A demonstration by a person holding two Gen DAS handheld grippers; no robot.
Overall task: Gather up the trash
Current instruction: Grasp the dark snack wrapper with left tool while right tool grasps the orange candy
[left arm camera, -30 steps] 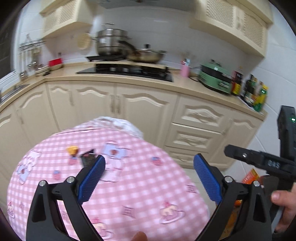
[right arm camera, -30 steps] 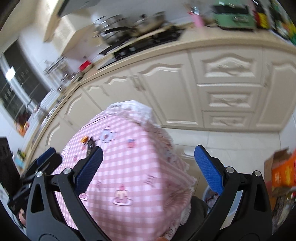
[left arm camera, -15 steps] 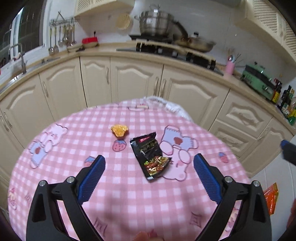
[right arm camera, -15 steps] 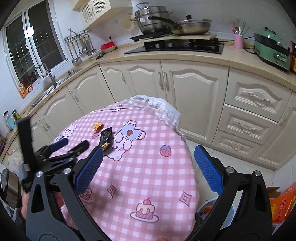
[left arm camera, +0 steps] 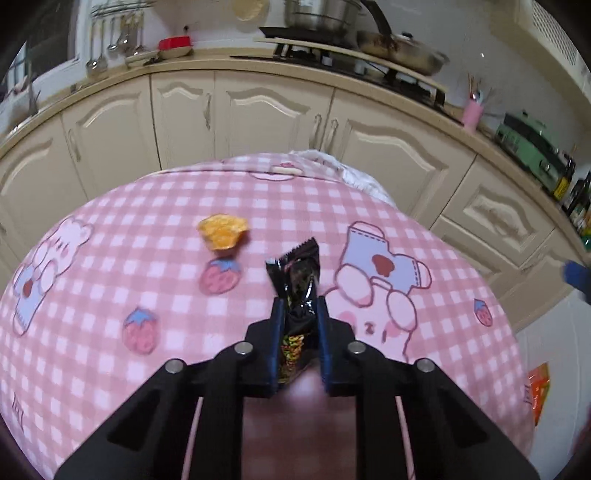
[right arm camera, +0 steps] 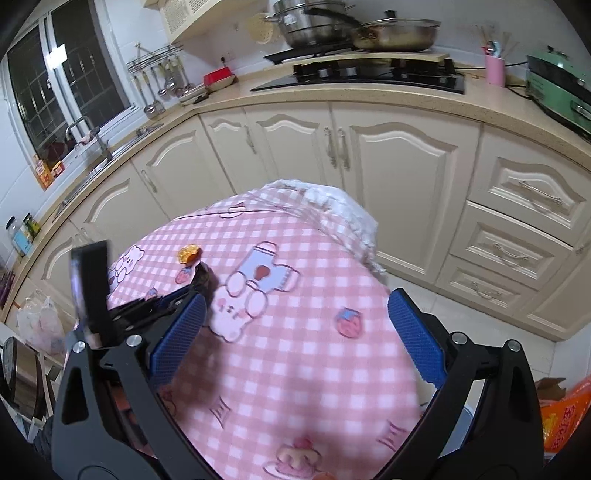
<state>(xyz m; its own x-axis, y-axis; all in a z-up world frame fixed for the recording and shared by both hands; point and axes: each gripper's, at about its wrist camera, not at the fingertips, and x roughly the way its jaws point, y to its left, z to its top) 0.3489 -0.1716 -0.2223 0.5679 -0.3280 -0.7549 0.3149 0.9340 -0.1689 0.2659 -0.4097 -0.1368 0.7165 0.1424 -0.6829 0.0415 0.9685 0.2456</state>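
My left gripper is shut on a black snack wrapper lying on the pink checked tablecloth. An orange crumpled scrap lies just beyond it, to the left. In the right wrist view the left gripper pinches the wrapper, with the orange scrap behind it. My right gripper is open and empty, held above the table's right half.
Cream kitchen cabinets and a counter with a hob and pans stand behind the table. An orange bag and the rim of a bin are on the floor at the right. A plastic bag hangs at the left.
My left gripper moved forward and down to the table and shut on the black wrapper. My right gripper stayed open and shifted slightly closer to the table.
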